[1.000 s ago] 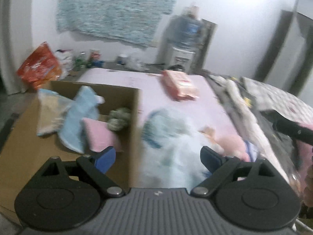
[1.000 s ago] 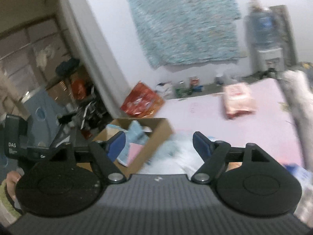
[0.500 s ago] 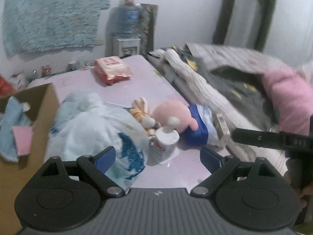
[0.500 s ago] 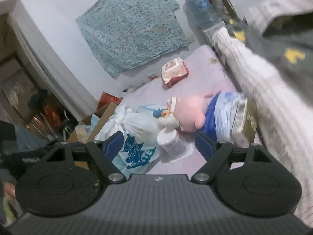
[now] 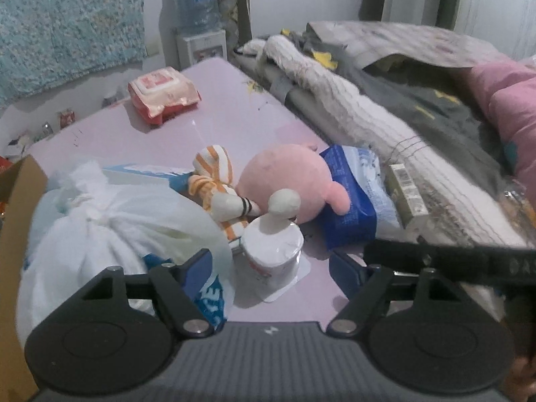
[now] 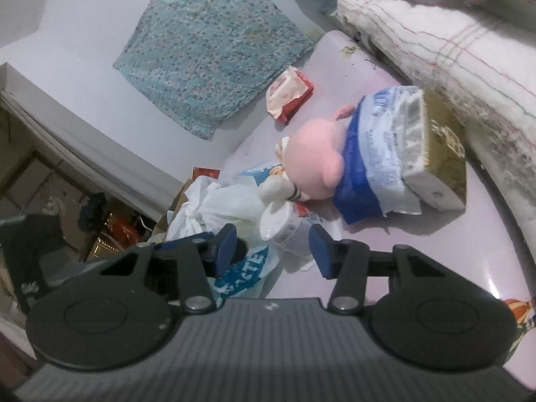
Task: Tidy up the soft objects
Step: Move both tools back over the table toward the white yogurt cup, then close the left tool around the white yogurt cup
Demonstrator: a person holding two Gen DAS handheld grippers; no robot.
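Note:
A pink plush toy (image 5: 288, 181) lies on the pink table (image 5: 234, 114), against a blue tissue pack (image 5: 355, 194) and an orange-striped soft toy (image 5: 214, 177). A white cup (image 5: 273, 251) lies in front of them, beside a tied white plastic bag (image 5: 114, 227). My left gripper (image 5: 271, 268) is open and empty, just short of the cup. My right gripper (image 6: 273, 246) is open and empty, with the cup (image 6: 284, 224) just beyond its fingertips. The pink plush (image 6: 315, 160), tissue pack (image 6: 378, 160) and bag (image 6: 227, 207) show beyond it.
A cardboard box edge (image 5: 20, 201) stands at the left. A red wipes pack (image 5: 160, 93) lies at the table's far end. A gold box (image 6: 442, 154) leans on the tissue pack. Piled blankets and clothes (image 5: 385, 93) border the table's right side. A water dispenser (image 5: 197, 16) stands behind.
Both grippers swung right, away from the cardboard box, and came closer to the cup and plush toys. Both stayed open and empty.

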